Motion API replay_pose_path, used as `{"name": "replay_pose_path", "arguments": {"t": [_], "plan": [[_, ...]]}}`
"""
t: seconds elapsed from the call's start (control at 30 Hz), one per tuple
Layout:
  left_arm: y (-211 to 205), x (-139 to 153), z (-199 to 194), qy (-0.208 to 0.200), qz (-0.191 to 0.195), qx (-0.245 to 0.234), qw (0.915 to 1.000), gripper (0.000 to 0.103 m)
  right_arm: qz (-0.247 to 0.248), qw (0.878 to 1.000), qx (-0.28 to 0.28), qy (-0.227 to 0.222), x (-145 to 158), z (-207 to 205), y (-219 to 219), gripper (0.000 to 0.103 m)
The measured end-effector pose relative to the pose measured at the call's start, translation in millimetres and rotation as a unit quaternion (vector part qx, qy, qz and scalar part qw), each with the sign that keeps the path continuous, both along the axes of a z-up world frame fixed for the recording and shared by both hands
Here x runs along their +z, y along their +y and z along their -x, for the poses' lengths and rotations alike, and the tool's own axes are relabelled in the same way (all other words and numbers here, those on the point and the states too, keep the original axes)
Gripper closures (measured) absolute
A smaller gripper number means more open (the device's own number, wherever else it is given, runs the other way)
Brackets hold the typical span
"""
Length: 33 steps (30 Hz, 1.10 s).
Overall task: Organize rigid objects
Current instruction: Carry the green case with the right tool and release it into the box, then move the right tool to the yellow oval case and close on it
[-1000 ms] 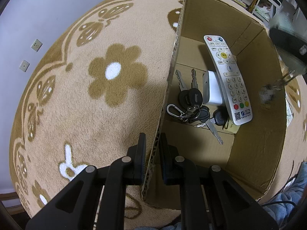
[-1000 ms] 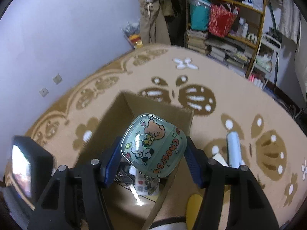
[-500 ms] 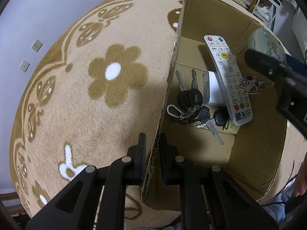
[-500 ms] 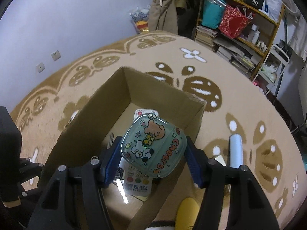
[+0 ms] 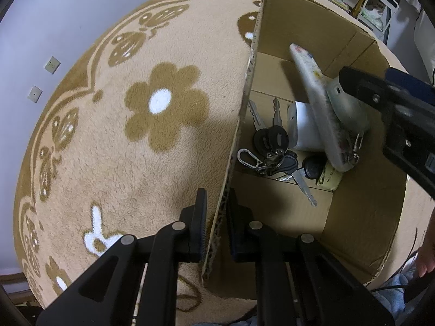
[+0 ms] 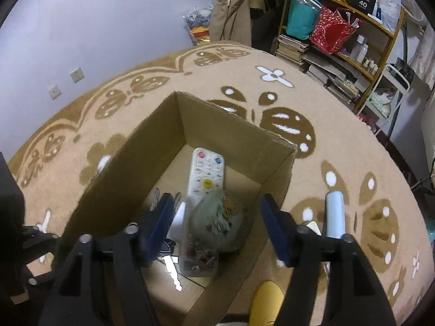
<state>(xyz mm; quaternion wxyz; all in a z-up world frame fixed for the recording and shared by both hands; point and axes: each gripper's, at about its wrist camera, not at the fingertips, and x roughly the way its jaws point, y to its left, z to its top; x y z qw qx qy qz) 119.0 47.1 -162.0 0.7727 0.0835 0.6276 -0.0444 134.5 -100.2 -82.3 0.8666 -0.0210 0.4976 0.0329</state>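
The left claw [image 5: 216, 229] is clenched on the near wall of the cardboard box [image 5: 361, 209], one pad on each face of the board; the right claw [image 6: 217, 228] has just been spreading its jaws and stands released above the box, the pale green case [image 6: 217, 221] blurred between its pads and touching neither; the case lies in the box at 3 o'clock of the white remote [image 6: 205, 174]; keys [image 5: 267, 146] lie at 9 o'clock of the remote; a light blue cylinder [image 6: 335, 213] rests on the rug [image 5: 108, 135] outside the box.
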Motion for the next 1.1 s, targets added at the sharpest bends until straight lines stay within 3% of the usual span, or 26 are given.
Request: {"name": "replay_pose_path", "arguments": {"t": [0.33, 0.6, 0.83, 1.1], "plan": [[1, -1, -1, 0.000, 0.006, 0.007, 1.0000, 0.089, -0.009, 0.999, 0.001, -0.042, 39, 13, -12, 0.001], [1, -1, 0, -0.001, 0.004, 0.007, 1.0000, 0.089, 0.013, 0.998, -0.028, -0.056, 55, 34, -38, 0.000], [1, -1, 0, -0.002, 0.000, 0.004, 1.0000, 0.089, 0.037, 0.998, -0.052, -0.029, 40, 71, -70, 0.000], [0, 0, 1, -0.003, -0.004, 0.001, 1.0000, 0.089, 0.034, 0.994, -0.098, 0.021, -5, 95, -102, 0.000]]}}
